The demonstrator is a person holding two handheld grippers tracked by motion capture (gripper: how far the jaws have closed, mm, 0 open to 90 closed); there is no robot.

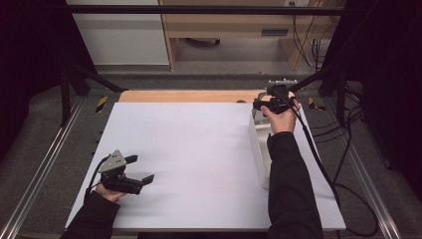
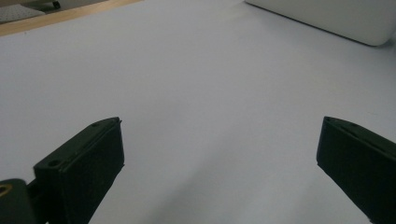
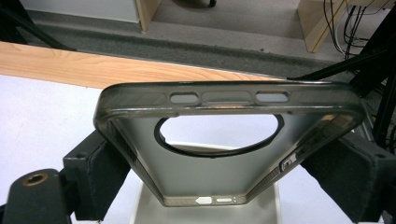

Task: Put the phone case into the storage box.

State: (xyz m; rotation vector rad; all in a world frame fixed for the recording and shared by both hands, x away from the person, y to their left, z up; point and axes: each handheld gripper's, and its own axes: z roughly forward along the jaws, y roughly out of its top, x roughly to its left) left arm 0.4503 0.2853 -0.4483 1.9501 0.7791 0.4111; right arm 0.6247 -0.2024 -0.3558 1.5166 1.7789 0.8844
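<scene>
So the white tray [image 1: 259, 149] is the landmark here, sat along the right side of the white table sheet [image 1: 189, 149]. The right gripper [image 1: 263, 103] is held over the tray's far end, and a smoky translucent phone case [image 3: 224, 140] is clamped between its black jaws. In the right gripper view the case is seen pinched by its two long sides, its open side facing the camera, with the big round camera cutout in the middle and the button slots along the far edge. The tray's rim [image 3: 140, 205] is seen just below the case. Past that end of the tray, a strip of bare wooden tabletop [image 1: 184, 96] is left uncovered by the sheet.

The left gripper [image 1: 142, 172] is kept well apart from the tray, over the near left part of the sheet, gripped by the left hand [image 1: 107, 191]. Its jaws are spread wide with nothing between them, just plain sheet seen in the left gripper view, and the tray's rounded corner [image 2: 369, 28] is caught at the top right there.
</scene>
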